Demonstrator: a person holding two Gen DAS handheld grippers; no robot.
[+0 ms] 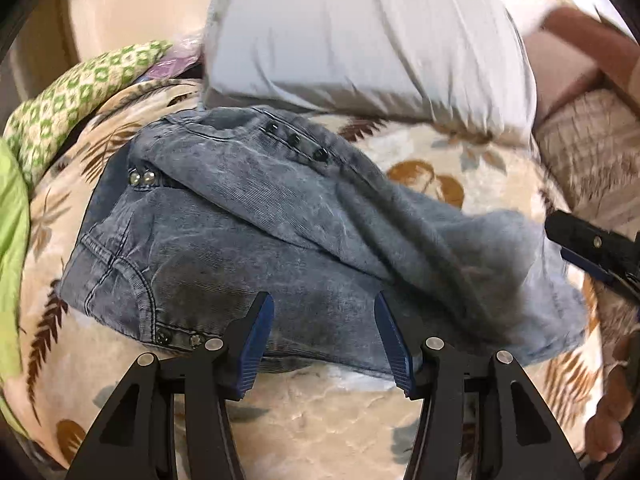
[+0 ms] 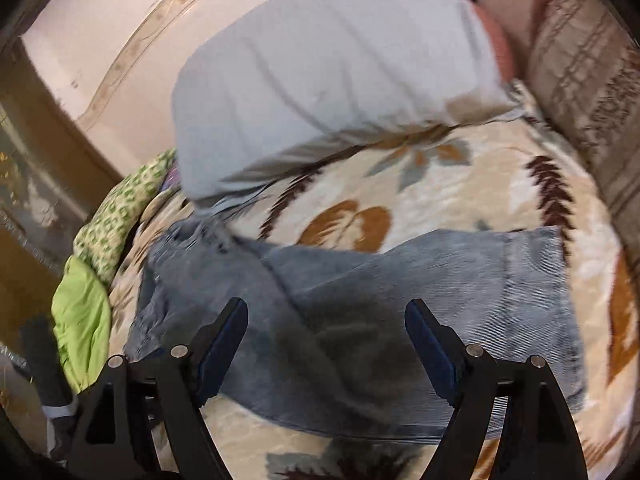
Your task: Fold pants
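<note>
**Jeans folded on blanket, both grippers open and empty**

Jeans (image 1: pixel 248 248): blue-grey washed denim, lying on the leaf-print blanket (image 1: pixel 424 184) that covers the bed. They sit between the two grippers and the grey pillow (image 1: pixel 360 32), not touching the pillow as far as I can tell.

Orientation, left wrist view: long axis runs roughly left to right across the frame, tilted a bit. Waist end points left, with rivets, pocket seams and a row of dark buttons visible there. Leg fabric is folded over the top layer and runs toward the right, blurred at that end. Right wrist view: the hemmed leg end (image 2: pixel 532 280) points right and lies flat; the waist end is at the left, blurred.

Left gripper (image 1: pixel 324 344): jaws partly apart, nothing between the pads. Tips hang above the near edge of the jeans; pads are not pressing fabric.

Right gripper (image 2: pixel 326 352): jaws wide apart, empty. It points down at the leg section; whether the tips touch the denim I cannot tell. Its black finger with blue pad also shows at the right edge of the left view, just beside the blurred leg end.

Left of the jeans: green-patterned cloth (image 1: pixel 80 92) and plain lime-green fabric (image 2: pixel 80 328), bunched at the blanket's edge. Beige patterned cushion (image 2: pixel 592 92) at far right.
</note>
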